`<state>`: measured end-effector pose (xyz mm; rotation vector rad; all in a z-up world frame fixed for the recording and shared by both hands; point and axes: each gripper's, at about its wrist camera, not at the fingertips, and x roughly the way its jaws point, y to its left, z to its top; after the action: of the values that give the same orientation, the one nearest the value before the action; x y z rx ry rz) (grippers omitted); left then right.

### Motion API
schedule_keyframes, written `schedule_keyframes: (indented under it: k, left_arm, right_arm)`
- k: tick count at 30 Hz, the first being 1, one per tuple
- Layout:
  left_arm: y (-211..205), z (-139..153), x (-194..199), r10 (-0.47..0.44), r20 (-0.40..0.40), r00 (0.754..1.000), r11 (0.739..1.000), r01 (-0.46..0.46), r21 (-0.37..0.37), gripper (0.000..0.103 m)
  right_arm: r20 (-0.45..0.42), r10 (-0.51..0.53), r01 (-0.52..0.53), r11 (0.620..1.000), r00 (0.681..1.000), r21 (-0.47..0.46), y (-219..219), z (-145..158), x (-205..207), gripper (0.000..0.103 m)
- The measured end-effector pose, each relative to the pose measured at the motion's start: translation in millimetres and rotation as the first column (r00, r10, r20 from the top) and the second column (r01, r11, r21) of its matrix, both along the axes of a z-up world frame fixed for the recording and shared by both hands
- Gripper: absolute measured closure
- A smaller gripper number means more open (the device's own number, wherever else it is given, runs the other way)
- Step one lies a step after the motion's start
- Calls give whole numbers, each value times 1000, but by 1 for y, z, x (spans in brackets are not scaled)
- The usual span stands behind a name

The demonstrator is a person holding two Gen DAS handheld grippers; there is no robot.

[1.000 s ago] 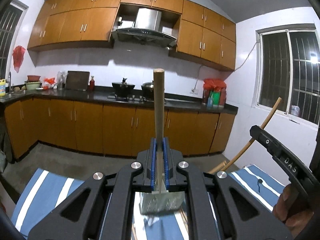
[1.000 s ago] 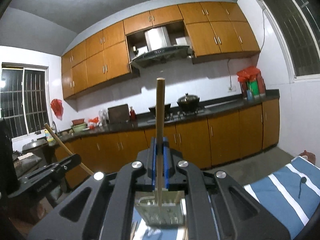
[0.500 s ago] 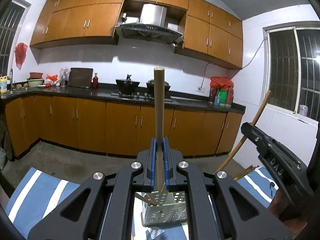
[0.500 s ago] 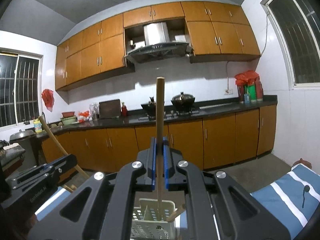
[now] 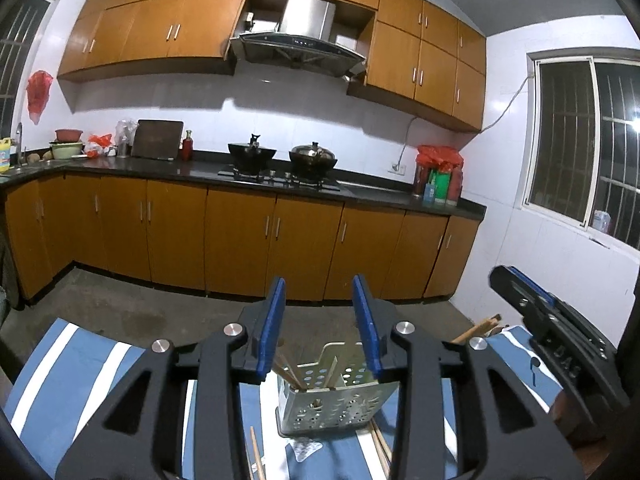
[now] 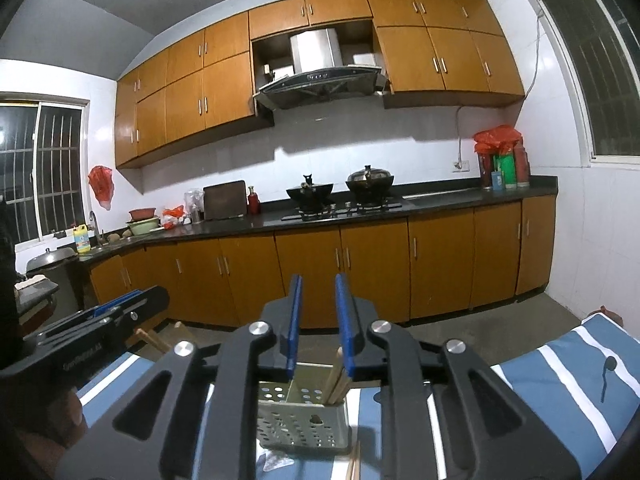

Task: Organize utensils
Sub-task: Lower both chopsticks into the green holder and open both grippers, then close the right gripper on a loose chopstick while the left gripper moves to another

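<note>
The left gripper (image 5: 320,320) has its two blue-padded fingers spread apart with nothing between them, black plastic arms with round silver bolts behind. The right gripper (image 6: 318,322) is likewise parted and empty, though its gap is narrower. Both hover just above a metal utensil holder (image 5: 332,408), a boxy steel caddy punched with round holes and split into compartments. Wooden chopsticks (image 5: 290,370) lean inside it; from the right wrist view a bundle of them (image 6: 336,376) stands in the right-hand compartment. More loose chopsticks (image 5: 256,452) lie flat on the cloth beside the holder's base. The holder sits on a blue tablecloth (image 5: 48,392) with white stripes, soft-looking and slightly wrinkled. On the right gripper's side, as seen from the left wrist, raised letters read roughly "DAS", partly cut off. Beyond stand orange-brown wooden cabinets (image 5: 240,236) with slim metal handles, a dark glossy countertop (image 5: 160,162), two black pots (image 5: 252,154) on the stove, and a steel range hood (image 5: 298,40).
</note>
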<state>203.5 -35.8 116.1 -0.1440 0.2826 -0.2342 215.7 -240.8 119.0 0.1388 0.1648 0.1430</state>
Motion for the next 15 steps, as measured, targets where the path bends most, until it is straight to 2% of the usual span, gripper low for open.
schedule_keyframes:
  k: [4, 7, 11, 13, 15]
  left_arm:
    - [16, 8, -20, 17, 17, 1000, 1000, -16, -23, 61]
    - [29, 5, -36, 41, 8, 999, 999, -40, -32, 60]
    - [50, -23, -55, 113, -63, 992, 994, -113, -5, 56]
    - [55, -41, -57, 136, -115, 984, 991, -135, 17, 56]
    - [59, -73, -57, 152, -214, 965, 988, -146, 45, 56]
  right_arm:
    - [-5, -15, 15, 1000, 1000, 12, -14, -1, -26, 78]
    - [-51, -38, 39, 999, 998, 8, -27, -16, -45, 77]
    - [-210, -69, 69, 998, 975, -7, -44, -65, -55, 77]
    - [-320, -63, 66, 998, 945, -1, -49, -96, -52, 77]
    - [-436, -41, 48, 999, 899, 5, -49, -129, -48, 77]
